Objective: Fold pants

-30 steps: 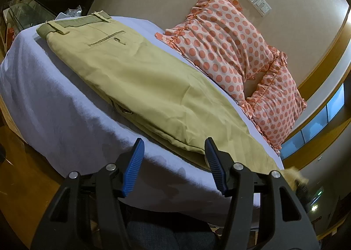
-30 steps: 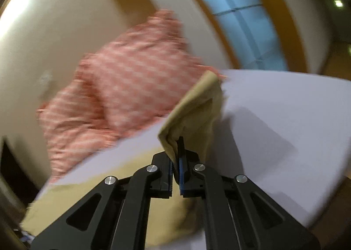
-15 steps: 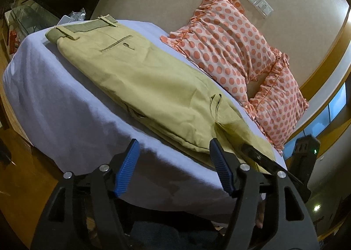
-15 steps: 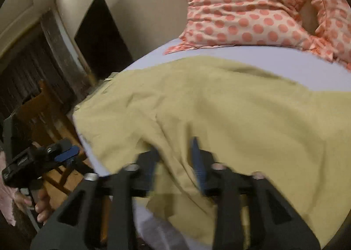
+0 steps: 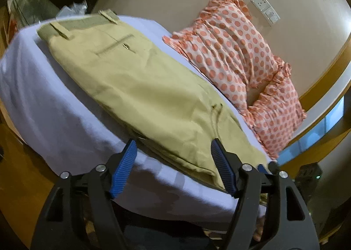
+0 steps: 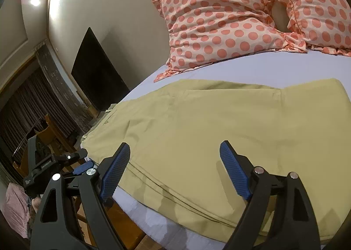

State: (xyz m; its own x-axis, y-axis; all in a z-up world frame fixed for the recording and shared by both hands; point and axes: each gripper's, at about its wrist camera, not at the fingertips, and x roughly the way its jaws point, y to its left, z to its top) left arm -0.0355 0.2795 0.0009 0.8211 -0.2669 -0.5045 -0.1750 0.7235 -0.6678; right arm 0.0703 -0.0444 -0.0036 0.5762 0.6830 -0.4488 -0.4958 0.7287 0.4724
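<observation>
Khaki pants [image 5: 140, 87] lie on the white bed sheet [image 5: 50, 118], waistband at the far left, with the leg end folded back over the legs. In the right wrist view the pants [image 6: 219, 131] fill the middle, their hem edge [image 6: 280, 90] lying on top. My left gripper [image 5: 174, 157] is open and empty, just over the near edge of the pants. My right gripper [image 6: 174, 160] is open and empty above the near seam of the pants. The left gripper also shows in the right wrist view [image 6: 81, 162] at the bed's left edge.
Two orange polka-dot pillows [image 5: 226, 50] [image 5: 278, 113] lean on the wall behind the pants; they also show in the right wrist view [image 6: 221, 19]. A dark TV [image 6: 96, 74] and a wooden chair [image 6: 50, 133] stand left of the bed. Wooden floor [image 5: 17, 173] lies below the bed edge.
My right gripper carried the leg end over onto the pants, let it go and opened. My left gripper moved slightly closer to the pants and stayed open.
</observation>
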